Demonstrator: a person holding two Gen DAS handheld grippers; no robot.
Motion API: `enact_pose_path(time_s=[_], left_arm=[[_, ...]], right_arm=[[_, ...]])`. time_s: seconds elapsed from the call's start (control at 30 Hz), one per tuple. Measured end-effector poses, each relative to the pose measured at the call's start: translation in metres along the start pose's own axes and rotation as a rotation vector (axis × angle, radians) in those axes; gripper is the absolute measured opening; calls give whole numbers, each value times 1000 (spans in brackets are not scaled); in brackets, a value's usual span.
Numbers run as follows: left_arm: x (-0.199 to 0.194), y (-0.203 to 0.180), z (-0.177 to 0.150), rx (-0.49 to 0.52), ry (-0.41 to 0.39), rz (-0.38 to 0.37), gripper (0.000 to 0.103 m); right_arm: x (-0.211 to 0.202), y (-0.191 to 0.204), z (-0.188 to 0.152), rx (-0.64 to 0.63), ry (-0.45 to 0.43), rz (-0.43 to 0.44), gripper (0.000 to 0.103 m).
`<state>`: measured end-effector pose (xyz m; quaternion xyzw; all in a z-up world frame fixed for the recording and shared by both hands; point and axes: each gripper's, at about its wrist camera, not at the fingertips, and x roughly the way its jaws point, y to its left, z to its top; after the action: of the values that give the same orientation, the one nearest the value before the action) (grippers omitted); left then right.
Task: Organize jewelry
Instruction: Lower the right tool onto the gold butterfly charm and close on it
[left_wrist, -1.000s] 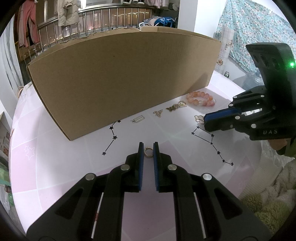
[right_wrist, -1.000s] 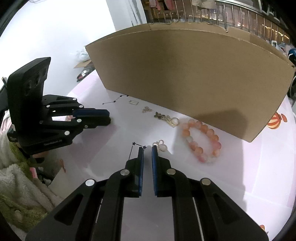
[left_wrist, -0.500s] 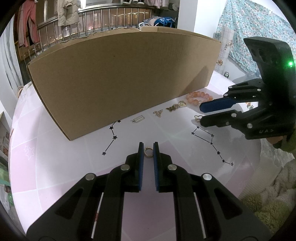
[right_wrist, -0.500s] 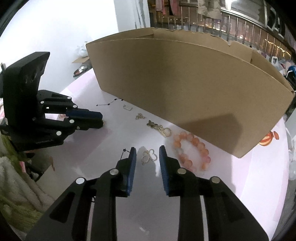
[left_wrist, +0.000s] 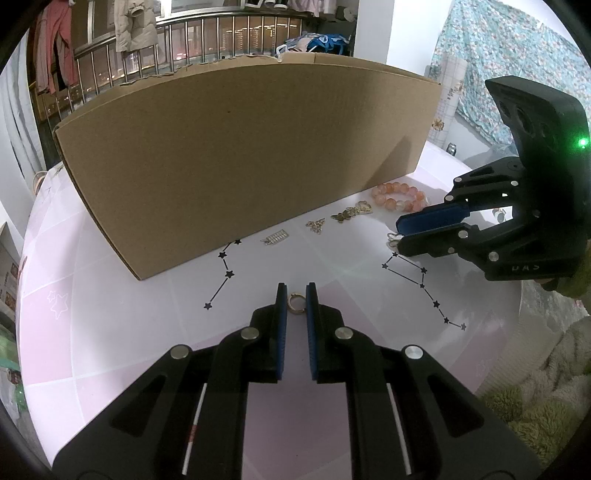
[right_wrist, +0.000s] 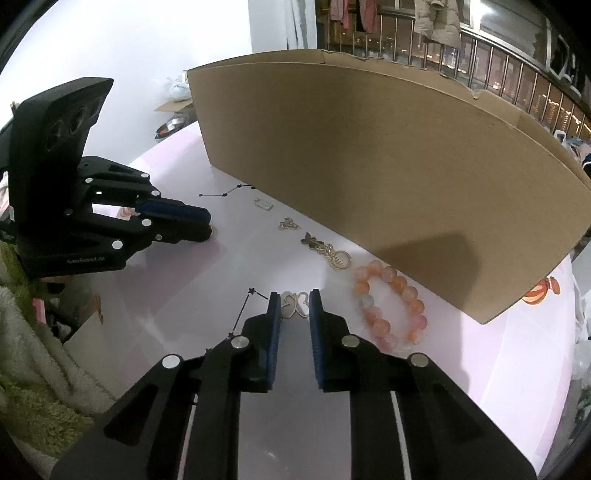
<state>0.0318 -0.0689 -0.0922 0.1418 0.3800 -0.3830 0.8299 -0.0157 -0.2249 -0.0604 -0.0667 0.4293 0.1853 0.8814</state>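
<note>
A small gold ring lies on the pale table between the tips of my left gripper, whose jaws stand slightly apart around it. My right gripper is open, its tips on either side of a gold butterfly-shaped piece on the table. It shows from the side in the left wrist view. A pink bead bracelet lies just right of the right gripper. A butterfly charm on a ring, a small gold pendant and a rectangular charm lie in a row along the box.
A large cardboard box stands along the back of the table, close behind the row of jewelry. Black star-line decals mark the tabletop. A fluffy towel lies off the right edge.
My right gripper opened and moved forward so that its tips flank the butterfly-shaped piece. My left gripper stayed around the ring.
</note>
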Motion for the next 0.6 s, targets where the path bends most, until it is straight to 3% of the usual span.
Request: enact_pose_path(time_s=[0.6], left_arm=[[0, 1, 0, -1, -1, -1, 9]], right_arm=[[-6, -4, -1, 44, -10, 23, 11]])
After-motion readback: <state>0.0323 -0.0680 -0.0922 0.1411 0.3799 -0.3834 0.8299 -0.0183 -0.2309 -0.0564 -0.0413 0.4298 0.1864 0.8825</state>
